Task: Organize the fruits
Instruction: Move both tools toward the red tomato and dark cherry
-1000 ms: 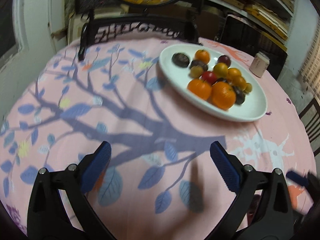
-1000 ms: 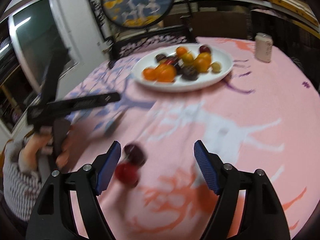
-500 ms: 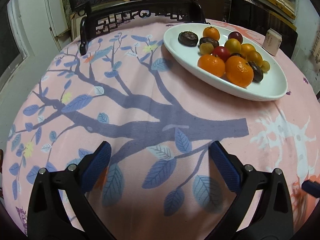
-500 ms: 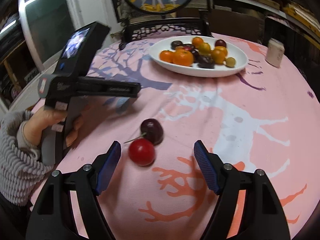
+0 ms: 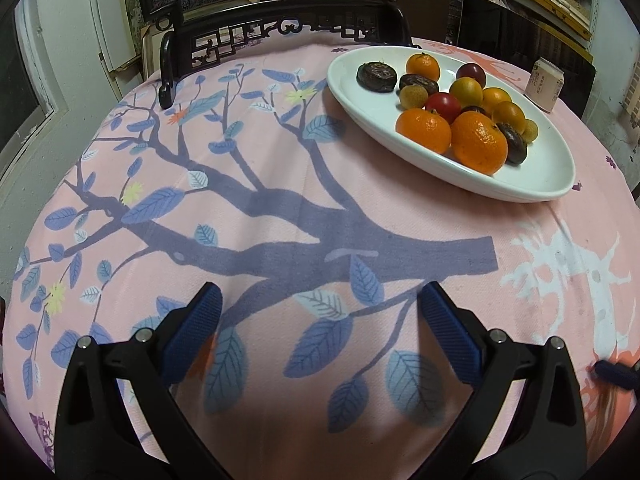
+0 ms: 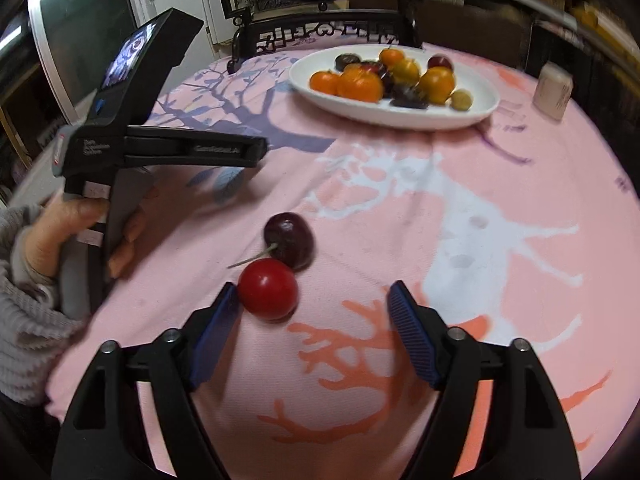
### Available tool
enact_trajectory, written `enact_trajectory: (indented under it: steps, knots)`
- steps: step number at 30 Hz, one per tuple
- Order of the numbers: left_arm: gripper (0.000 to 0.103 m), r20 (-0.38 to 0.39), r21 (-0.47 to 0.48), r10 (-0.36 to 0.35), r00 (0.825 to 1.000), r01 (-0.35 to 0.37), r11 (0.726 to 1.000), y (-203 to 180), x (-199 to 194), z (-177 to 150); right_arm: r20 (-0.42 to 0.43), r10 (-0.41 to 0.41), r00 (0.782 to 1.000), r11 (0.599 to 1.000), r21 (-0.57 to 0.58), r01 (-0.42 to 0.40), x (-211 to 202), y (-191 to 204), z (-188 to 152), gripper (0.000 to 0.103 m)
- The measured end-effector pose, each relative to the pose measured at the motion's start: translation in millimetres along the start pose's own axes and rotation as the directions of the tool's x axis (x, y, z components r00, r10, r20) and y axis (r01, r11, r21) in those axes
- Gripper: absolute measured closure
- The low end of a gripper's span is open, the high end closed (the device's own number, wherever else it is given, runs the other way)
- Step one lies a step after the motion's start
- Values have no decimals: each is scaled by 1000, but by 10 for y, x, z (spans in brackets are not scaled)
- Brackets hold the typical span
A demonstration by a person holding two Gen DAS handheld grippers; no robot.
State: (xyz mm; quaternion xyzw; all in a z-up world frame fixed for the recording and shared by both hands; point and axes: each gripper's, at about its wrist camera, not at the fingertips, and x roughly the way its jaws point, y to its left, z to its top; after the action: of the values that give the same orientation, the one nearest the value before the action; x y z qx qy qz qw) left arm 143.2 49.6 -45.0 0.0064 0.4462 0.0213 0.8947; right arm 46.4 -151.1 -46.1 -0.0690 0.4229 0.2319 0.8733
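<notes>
A red cherry tomato (image 6: pixel 268 289) and a dark cherry (image 6: pixel 289 239) with a stem lie touching on the pink tablecloth. My right gripper (image 6: pixel 312 300) is open just above the cloth; its left finger is beside the tomato, and the tomato sits just ahead of the gap. A white oval plate (image 6: pixel 476 114) at the far side holds several oranges, dark plums and small fruits; it also shows in the left wrist view (image 5: pixel 552 168). My left gripper (image 5: pixel 320 312) is open and empty over the blue tree print, seen from the side in the right wrist view (image 6: pixel 256 150).
A small white box (image 6: pixel 554 90) stands to the right of the plate, also in the left wrist view (image 5: pixel 546 84). A dark carved chair back (image 5: pixel 280 36) stands behind the round table. The table edge curves close at left and right.
My right gripper has moved forward and down to the tomato and cherry, which now sit at its left finger. My left gripper has edged toward the plate.
</notes>
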Motion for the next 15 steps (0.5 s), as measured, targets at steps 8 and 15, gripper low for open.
enact_trajectory:
  steps: [8,15]
  knots:
    - [2,0,0,0,1000,0,1000,1,2,1,107,-92,990,985,159,75,-207,-489,1,14]
    - [2,0,1,1,1000,-1,1000,0,-1,1,111,-78,991,983,175,58,-223,-520,-24,14]
